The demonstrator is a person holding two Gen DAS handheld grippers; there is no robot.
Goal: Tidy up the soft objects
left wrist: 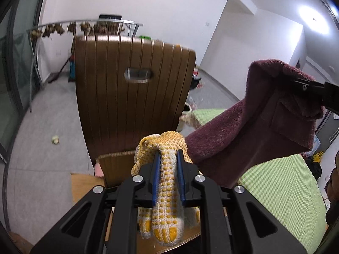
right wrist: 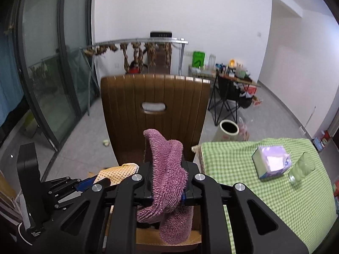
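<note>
Left gripper – glove; right gripper – towel

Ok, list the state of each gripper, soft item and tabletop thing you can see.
Left gripper: shut on the dotted glove, held up.
Right gripper: shut on the purple towel, which hangs down.
Drinking glass: upright on the checked tablecloth, looks empty.
Tissue pack: lying on the tablecloth.

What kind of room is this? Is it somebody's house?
Probably a room in someone's home, maybe a dining or living area. There is a table with a green checked tablecloth holding a tissue box and a glass, a brown chair, and a drying rack near the glass door.
</note>
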